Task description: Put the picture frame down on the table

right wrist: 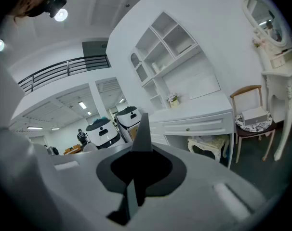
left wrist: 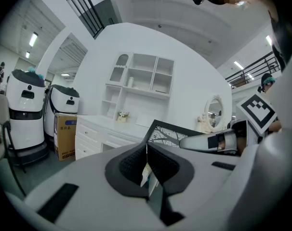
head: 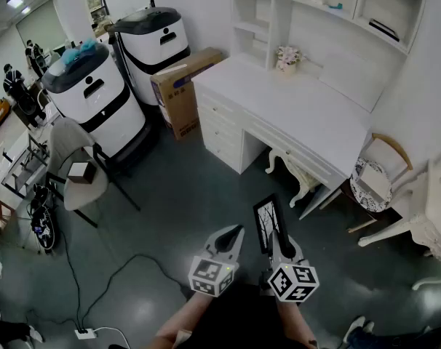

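picture frame (head: 265, 220) pinched in right gripper (head: 273, 237); left gripper (head: 237, 231) closed, empty; white table (head: 300, 104) ahead

Floor (head: 206, 209) up to the desk (head: 308, 111): open, no obstruction. Desk top: bare across front and middle, reachable from the front edge.

Obstacles:
- Flower pot (head: 287, 58): rear left of desk top.
- Shelves (head: 330, 9): along the rear.
- Box (head: 180, 86): just beside the left end.
- Stool (head: 297, 174): partly under the desk.
- Chair (head: 377, 180): near the right end.
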Demonstrator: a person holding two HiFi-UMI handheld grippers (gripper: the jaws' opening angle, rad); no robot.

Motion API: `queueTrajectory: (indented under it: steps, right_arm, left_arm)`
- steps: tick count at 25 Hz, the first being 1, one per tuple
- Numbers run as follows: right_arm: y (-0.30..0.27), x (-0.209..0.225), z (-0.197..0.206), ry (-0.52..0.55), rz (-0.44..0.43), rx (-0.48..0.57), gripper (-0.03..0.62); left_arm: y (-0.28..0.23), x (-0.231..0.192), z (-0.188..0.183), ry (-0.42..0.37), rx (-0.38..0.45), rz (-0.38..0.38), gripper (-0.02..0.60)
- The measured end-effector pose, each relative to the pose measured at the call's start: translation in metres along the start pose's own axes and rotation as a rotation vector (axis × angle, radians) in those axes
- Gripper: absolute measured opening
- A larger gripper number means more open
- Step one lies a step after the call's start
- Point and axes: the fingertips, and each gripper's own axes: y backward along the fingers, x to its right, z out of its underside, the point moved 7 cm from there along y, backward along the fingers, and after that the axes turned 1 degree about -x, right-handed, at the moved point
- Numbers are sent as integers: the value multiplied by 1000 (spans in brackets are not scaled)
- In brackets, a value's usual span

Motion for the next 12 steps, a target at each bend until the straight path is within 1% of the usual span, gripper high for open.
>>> queueTrajectory:
  steps: [4, 6, 9, 12]
  right_arm:
    - [4, -2, 5, 3, -3, -11, 14]
    - [5, -4, 8, -1, -14, -7, 14]
    - [5, -7, 13, 1, -35, -14, 14]
    - [8, -10, 16, -4, -50, -19, 14]
  left_arm:
    - [7, 1, 11, 36, -31, -13, 15]
    - [11, 3, 16, 47, -31, -13, 15]
    - [16, 3, 20, 38, -32, -22, 15]
    - [21, 0, 21, 75, -24, -36, 15]
